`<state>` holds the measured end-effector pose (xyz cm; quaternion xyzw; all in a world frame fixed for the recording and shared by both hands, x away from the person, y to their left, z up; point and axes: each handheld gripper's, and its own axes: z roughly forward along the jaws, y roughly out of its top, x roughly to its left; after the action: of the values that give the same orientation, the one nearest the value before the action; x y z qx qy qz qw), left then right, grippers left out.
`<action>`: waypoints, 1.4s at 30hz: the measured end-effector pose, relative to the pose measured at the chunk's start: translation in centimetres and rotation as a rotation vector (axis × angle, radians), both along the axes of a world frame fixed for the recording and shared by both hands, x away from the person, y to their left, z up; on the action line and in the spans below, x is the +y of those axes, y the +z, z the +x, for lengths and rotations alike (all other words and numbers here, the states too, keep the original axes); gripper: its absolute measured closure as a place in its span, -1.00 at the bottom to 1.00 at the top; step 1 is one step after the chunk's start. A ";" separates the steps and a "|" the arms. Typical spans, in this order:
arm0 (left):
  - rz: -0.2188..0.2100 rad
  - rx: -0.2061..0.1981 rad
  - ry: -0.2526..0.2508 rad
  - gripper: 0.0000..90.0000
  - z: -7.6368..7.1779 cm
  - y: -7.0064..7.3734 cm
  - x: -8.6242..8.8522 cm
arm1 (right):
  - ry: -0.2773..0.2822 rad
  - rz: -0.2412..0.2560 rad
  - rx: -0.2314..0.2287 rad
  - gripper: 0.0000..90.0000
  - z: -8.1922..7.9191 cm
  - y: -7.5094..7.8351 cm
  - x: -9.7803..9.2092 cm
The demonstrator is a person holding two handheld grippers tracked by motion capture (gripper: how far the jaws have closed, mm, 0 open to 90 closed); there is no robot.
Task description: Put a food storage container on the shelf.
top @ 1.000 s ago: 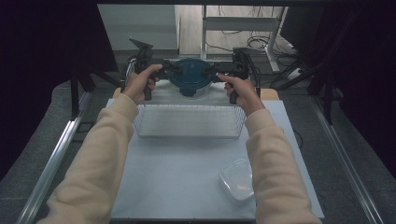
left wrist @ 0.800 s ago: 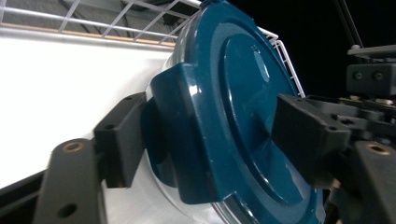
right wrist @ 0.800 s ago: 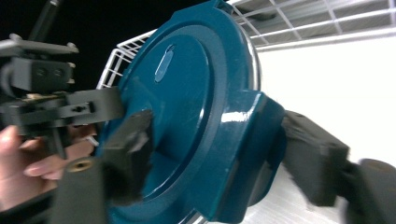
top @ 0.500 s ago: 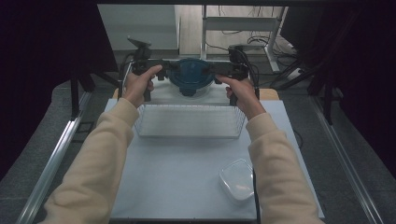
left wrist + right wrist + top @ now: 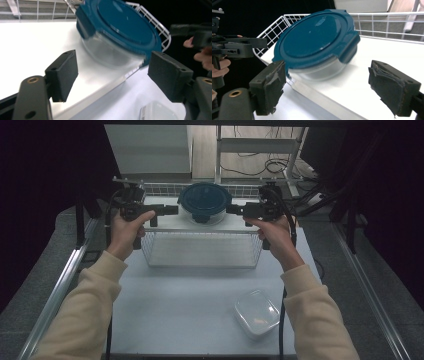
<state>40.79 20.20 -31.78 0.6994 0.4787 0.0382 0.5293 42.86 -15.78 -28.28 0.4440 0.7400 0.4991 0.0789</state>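
Lying nearest on the pale surface [image 5: 175,315], toward the right, is a small clear lidded box [image 5: 256,312]. Farther back, across the middle, stands a white wire basket [image 5: 202,251], its top carrying a white shelf [image 5: 170,222]. On the far middle of that shelf sits the round clear container with a dark blue lid [image 5: 205,202]; in the gripper views it sits at the shelf's corner, close to a wire railing [image 5: 387,23]. The left gripper [image 5: 172,210] is held just left of the container and the right gripper [image 5: 231,210] just right of it, both pointing inward at it. Each is released, its jaws spread wide with the container ahead between them, apart from the pads [image 5: 63,72].
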 end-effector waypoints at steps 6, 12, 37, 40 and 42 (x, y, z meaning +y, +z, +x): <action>0.079 -0.062 -0.019 -0.41 -3.7 -1.2 -0.1 | 0.010 -0.049 -0.062 -0.56 -3.0 -0.7 -1.8; 0.109 -0.070 -0.040 -0.37 -6.0 -2.7 0.1 | 0.039 -0.068 -0.068 -0.51 -4.8 -2.0 -3.0; 0.220 -0.006 -0.039 -0.42 -13.4 -12.1 0.7 | 0.080 -0.188 -0.059 -0.39 -12.9 -11.2 -5.9; 0.233 0.004 -0.020 -0.43 -13.3 -12.8 0.8 | 0.070 -0.209 -0.034 -0.39 -12.8 -12.1 -6.4; 0.243 0.017 -0.021 -0.44 -13.3 -13.4 0.9 | 0.066 -0.215 -0.021 -0.39 -12.8 -12.4 -6.6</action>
<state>27.48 21.10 -45.21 0.7637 0.4678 0.0846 0.4367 30.10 -22.38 -40.69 0.4032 0.8025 0.4238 0.1174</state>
